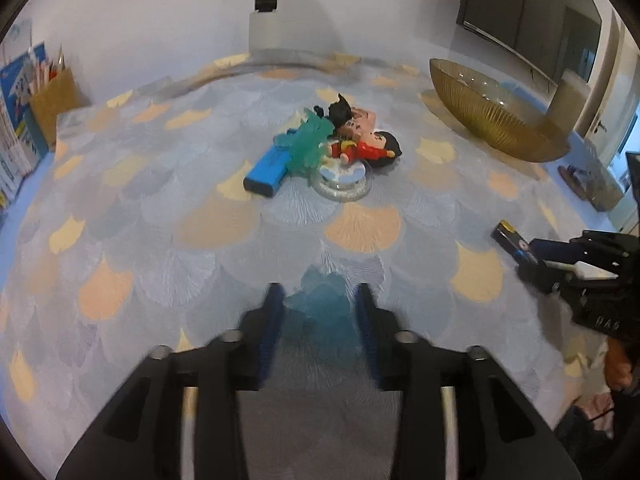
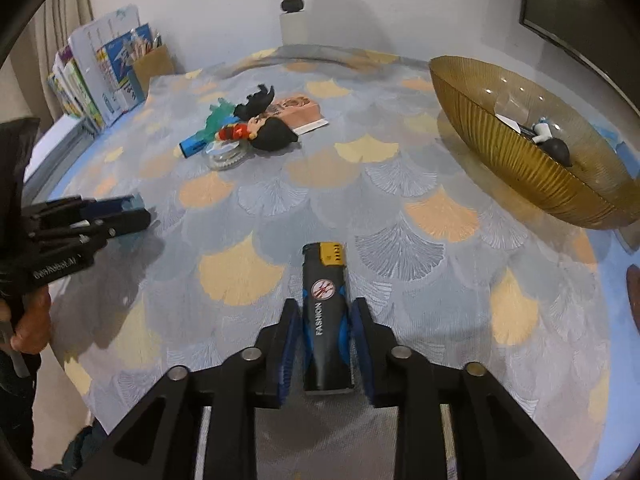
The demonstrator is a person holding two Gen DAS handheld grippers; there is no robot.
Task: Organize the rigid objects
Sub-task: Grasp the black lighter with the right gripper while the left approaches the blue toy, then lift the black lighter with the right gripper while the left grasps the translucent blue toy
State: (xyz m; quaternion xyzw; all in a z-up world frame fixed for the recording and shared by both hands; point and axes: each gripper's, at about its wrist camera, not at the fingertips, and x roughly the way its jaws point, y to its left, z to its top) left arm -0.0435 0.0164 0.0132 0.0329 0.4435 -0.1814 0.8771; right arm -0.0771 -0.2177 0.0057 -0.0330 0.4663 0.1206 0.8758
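A black lighter (image 2: pixel 326 272) with a yellow top lies between the blue pads of my right gripper (image 2: pixel 324 303), which is shut on it just above the patterned tablecloth (image 2: pixel 400 216). In the left wrist view the same lighter (image 1: pixel 507 235) sticks out of the right gripper (image 1: pixel 532 254) at the right edge. My left gripper (image 1: pixel 319 290) is shut on a translucent teal piece (image 1: pixel 320 310). The left gripper (image 2: pixel 134 210) also shows at the left of the right wrist view. A pile in the table's middle holds a blue box (image 1: pixel 266 174), a red-clothed doll (image 1: pixel 368 150), a teal figure (image 1: pixel 310 140) and a pink box (image 1: pixel 362 120).
An amber glass bowl (image 2: pixel 520 152) stands at the right with a dark and white item (image 2: pixel 552 140) inside. Books (image 2: pixel 100 84) and a cardboard pencil holder (image 2: pixel 154 64) line the far left. A clear round dish (image 1: pixel 340 186) lies by the pile. A white post (image 1: pixel 276 8) rises behind the table.
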